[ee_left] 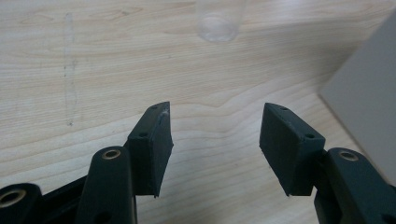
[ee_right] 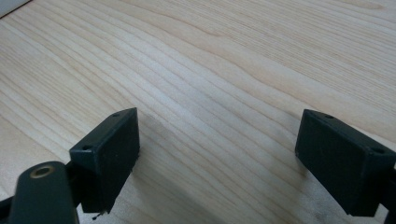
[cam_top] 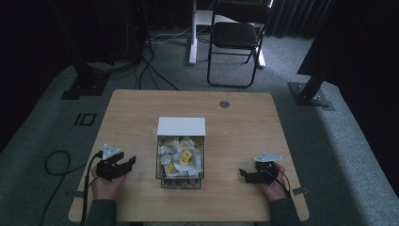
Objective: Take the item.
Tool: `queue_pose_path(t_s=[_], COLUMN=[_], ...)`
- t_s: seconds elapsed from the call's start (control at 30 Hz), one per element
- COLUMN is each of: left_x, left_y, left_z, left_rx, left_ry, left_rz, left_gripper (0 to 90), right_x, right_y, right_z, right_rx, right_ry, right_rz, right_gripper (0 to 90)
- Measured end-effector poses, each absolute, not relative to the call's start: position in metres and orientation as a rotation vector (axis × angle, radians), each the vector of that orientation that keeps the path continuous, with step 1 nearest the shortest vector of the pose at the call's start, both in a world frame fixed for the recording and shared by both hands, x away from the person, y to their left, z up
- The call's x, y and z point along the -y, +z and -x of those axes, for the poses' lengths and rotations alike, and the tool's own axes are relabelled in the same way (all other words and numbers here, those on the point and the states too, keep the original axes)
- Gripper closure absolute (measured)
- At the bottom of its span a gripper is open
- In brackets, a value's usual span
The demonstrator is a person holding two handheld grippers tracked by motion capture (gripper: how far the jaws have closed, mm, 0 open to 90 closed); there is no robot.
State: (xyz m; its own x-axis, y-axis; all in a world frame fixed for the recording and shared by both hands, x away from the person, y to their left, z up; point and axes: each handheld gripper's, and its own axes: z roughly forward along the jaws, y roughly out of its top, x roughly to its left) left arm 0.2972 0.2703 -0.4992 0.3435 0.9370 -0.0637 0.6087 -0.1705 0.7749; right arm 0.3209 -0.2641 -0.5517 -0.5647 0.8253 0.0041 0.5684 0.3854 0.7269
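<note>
A clear box (cam_top: 158, 162) stands at the middle of the wooden table (cam_top: 235, 127), its white lid (cam_top: 181, 126) raised at the far side. It holds several white and yellow sachets (cam_top: 181, 156). My left gripper (cam_top: 132, 162) sits left of the box, pointing toward it, and is open with nothing between its jaws (ee_left: 215, 119). A pale flat panel (ee_left: 369, 107) at the right edge of the left gripper view looks like the box's side. My right gripper (cam_top: 242, 174) rests right of the box near the front edge, open over bare wood (ee_right: 219, 126).
A blurred clear rounded object (ee_left: 217, 21) lies ahead of the left jaws. A round grommet (cam_top: 224, 104) sits near the table's far edge. Beyond the table stand a black folding chair (cam_top: 237, 35) and dark stands (cam_top: 87, 80) on the carpet. A cable (cam_top: 56, 165) loops off the left side.
</note>
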Motion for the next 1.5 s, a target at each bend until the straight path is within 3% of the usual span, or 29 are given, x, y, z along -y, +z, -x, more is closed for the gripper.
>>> queue_pose_path(t_s=[0.63,1.5], left_x=[-0.247,-0.213], left_y=[-0.474,-0.475], left_z=[-0.259,-0.230], left_rx=[-1.200,-1.018], left_ry=[0.563,0.494], left_rz=[-1.917,-1.984], left_gripper=[43.8,43.8], right_x=[0.264,0.264], right_y=[-0.552,-0.552], right_z=[-0.321,-0.321], right_rx=[-2.290,-2.290], right_ry=[0.989,0.989], right_rz=[-1.209,-1.209], right_gripper=[13.7,13.7])
